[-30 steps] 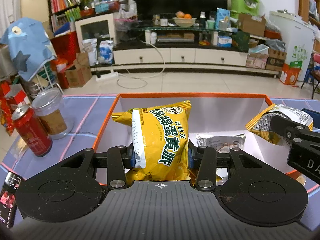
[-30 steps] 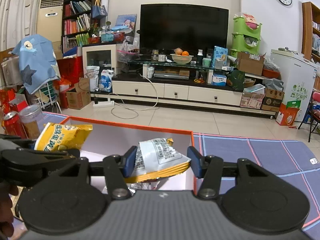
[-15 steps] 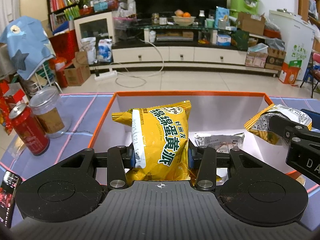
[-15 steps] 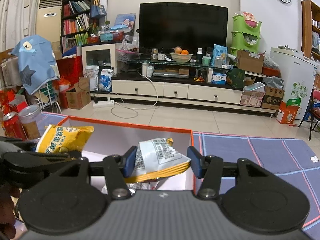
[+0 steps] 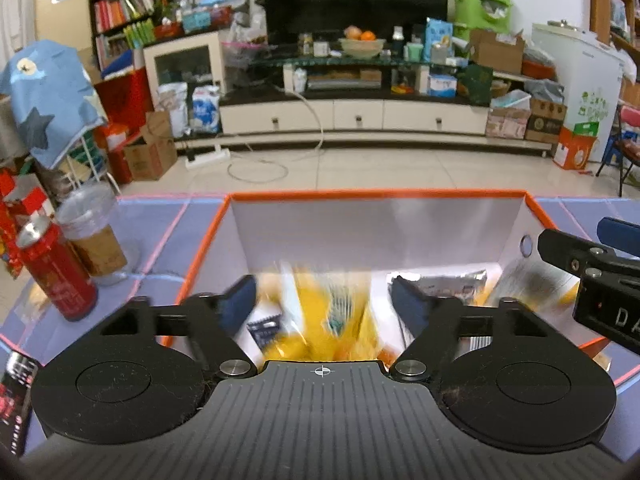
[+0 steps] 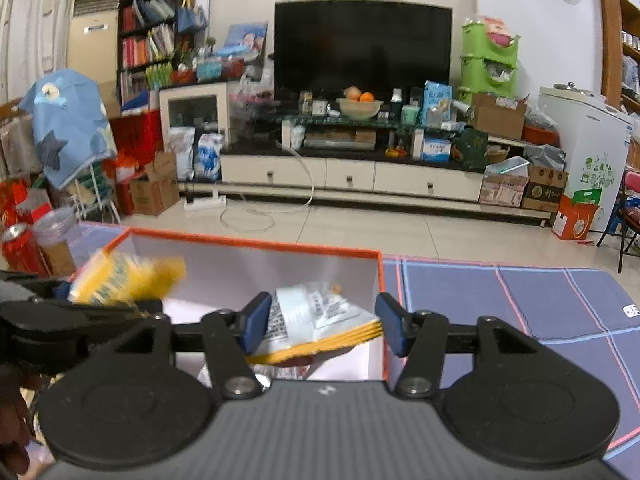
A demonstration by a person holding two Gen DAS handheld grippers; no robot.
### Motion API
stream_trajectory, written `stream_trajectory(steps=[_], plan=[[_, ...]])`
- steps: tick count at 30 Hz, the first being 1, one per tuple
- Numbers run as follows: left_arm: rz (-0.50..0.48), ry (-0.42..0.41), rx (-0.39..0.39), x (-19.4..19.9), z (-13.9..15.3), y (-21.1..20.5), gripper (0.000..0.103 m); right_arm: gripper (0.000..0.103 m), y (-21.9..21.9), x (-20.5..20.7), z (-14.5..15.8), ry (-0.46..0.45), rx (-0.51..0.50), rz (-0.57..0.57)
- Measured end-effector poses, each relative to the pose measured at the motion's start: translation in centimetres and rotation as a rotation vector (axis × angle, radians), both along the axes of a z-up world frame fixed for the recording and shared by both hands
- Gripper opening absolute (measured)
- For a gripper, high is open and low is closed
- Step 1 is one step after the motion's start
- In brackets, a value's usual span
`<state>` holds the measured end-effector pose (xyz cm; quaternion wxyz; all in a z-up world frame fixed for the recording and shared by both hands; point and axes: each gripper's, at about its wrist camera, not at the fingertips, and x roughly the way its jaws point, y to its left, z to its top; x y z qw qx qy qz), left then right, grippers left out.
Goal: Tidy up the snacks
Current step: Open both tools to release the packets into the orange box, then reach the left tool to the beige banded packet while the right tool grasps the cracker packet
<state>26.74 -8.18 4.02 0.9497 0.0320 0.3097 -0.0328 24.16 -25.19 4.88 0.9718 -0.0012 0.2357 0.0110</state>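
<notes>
Left hand-held gripper point(image 5: 323, 300) above the orange-rimmed box point(image 5: 372, 193), jaws opening: the yellow snack packet point(image 5: 320, 320), blurred, lies between the parted pads, released. Right hand-held gripper point(image 6: 319, 323) over the box's right wall, jaws opening; the white-and-orange snack packet point(image 6: 316, 320) sits between its pads, touching the left one.

- Your yellow snack bag point(image 5: 320, 312) looks like shiny, crinkly plastic.
- Your box point(image 5: 376, 224) has smooth, matt white walls.
- Your red can point(image 5: 56, 276) is shiny metal.
</notes>
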Motion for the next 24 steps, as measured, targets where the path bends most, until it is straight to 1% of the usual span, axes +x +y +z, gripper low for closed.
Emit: stream_trajectory(steps=[1,3,5,7,9,11,14,15,17,20,22,24], plan=[[-0.007,-0.025,-0.004,-0.4,0.8,0.2,0.058,0.06,-0.2,-0.2,0.2,-0.014,0.008,-0.003],[-0.016,-0.077,-0.011,-1.4,2.5,0.8,0.067,0.06,-0.7,-0.6,1.0,-0.046,0.023,-0.008],[-0.002,-0.114,-0.022,-2.3,3.9,2.1,0.068,0.061,-1.4,-1.4,2.2,-0.087,0.024,-0.021],[0.017,-0.133,-0.041,-3.2,5.0,3.8,0.068,0.066,-2.6,-2.4,3.3,-0.125,0.022,-0.041],[0.048,-0.15,-0.043,-4.2,5.8,5.9,0.068,0.067,-3.9,-3.7,4.2,-0.145,0.028,-0.066],[0.091,-0.164,-0.034,-5.3,6.1,8.1,0.069,0.067,-5.5,-5.1,4.5,-0.135,0.04,-0.097],[0.162,-0.158,-0.022,-7.0,5.5,11.7,0.07,0.069,-7.8,-7.2,3.3,-0.088,0.077,-0.185],[0.182,-0.142,-0.021,-7.6,5.1,13.0,0.07,0.069,-8.5,-8.0,2.2,-0.043,0.109,-0.221],[0.229,-0.104,-0.034,-8.9,4.2,15.6,0.07,0.069,-9.2,-8.8,0.2,0.064,0.166,-0.254],[0.288,-0.06,-0.047,-10.3,2.9,18.9,0.07,0.072,-9.4,-9.3,-2.5,0.193,0.265,-0.295],[0.321,-0.046,-0.06,-11.1,2.0,20.2,0.071,0.072,-8.9,-8.8,-4.1,0.241,0.316,-0.304],[0.326,-0.017,-0.083,-11.2,0.9,20.9,0.071,0.072,-8.1,-8.2,-5.1,0.27,0.332,-0.312]])
